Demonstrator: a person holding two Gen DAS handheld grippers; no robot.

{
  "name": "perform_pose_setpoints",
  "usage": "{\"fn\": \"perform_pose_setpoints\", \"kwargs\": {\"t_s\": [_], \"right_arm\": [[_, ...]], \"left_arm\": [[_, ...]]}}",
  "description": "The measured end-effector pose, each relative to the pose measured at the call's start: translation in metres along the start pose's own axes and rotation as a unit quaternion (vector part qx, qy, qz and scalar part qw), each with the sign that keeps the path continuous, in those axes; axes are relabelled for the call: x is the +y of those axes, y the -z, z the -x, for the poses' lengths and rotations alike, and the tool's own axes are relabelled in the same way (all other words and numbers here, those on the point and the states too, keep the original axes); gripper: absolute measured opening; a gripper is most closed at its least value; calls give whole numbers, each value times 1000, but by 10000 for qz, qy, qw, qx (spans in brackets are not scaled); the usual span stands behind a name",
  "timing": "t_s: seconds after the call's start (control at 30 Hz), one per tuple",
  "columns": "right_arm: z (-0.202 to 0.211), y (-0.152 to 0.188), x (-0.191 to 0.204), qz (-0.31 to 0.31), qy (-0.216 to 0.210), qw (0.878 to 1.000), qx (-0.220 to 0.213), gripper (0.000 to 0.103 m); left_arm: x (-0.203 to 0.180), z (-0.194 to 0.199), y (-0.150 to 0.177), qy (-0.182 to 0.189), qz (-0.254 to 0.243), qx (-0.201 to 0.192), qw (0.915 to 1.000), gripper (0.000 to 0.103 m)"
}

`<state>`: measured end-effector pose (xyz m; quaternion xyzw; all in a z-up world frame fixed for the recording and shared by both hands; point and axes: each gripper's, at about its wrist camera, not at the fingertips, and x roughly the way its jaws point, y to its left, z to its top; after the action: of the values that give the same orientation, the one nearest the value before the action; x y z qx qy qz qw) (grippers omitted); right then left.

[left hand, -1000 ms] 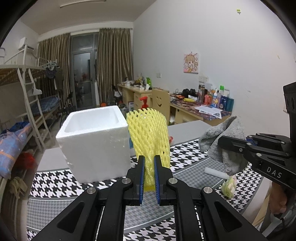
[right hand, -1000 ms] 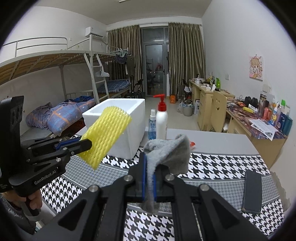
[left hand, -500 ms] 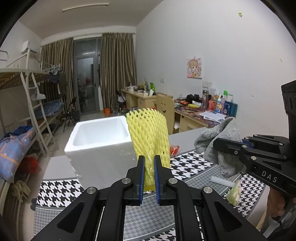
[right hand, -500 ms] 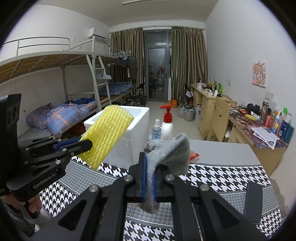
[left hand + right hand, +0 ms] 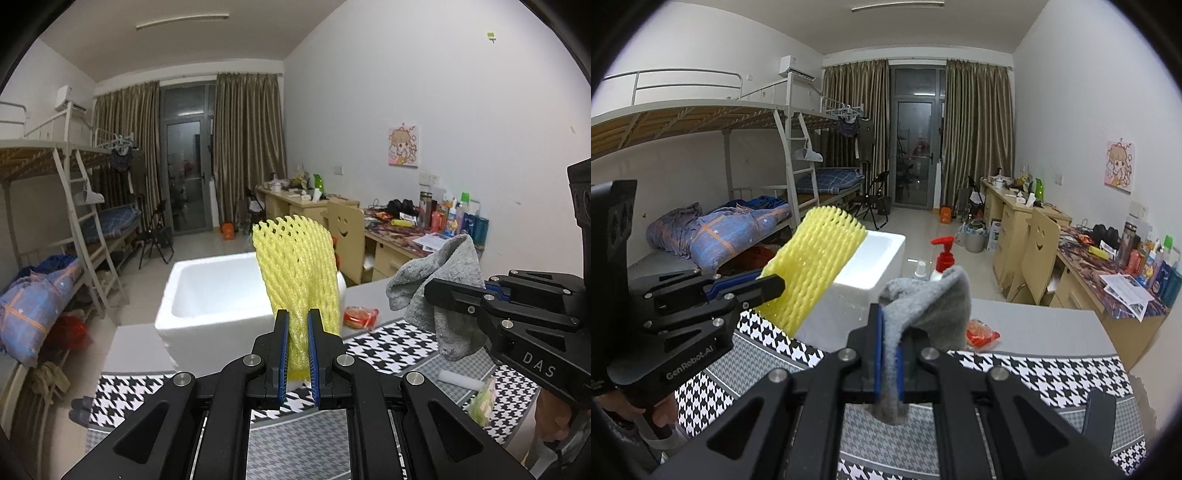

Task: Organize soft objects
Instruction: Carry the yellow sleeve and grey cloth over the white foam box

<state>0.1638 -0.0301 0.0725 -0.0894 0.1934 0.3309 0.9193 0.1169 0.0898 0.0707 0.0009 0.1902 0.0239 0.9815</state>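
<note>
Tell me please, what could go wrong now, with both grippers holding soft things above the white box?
1. The left gripper pinches only the bottom end of the yellow foam net; it might slip out short of the foam box.
2. The grey cloth in the right gripper hangs loose and might brush the pump bottle.

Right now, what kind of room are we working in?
Most likely a student dormitory room: a metal bunk bed with a ladder, a row of wooden desks along the wall, and curtains at a balcony door.

Table [image 5: 1045, 328]: grey top, houndstooth mat [image 5: 1034, 369] over its near part
On table: white foam box [image 5: 214, 295], red packet [image 5: 360, 316], pump bottle [image 5: 942, 258]
</note>
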Motion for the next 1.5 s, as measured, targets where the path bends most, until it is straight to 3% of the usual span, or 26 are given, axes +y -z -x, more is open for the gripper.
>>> {"fn": "perform_pose_setpoints", "kwargs": {"t_s": [0.5,1.5], "right_arm": [[-18,-25,8,45,125,9999,-71,9],[-65,-61,17,41,29,10000,65,9]], "left_arm": [[24,-10,-23,-384,69,-197,9990,10],[54,-58,-43,-706,189,59,9973,10]]}}
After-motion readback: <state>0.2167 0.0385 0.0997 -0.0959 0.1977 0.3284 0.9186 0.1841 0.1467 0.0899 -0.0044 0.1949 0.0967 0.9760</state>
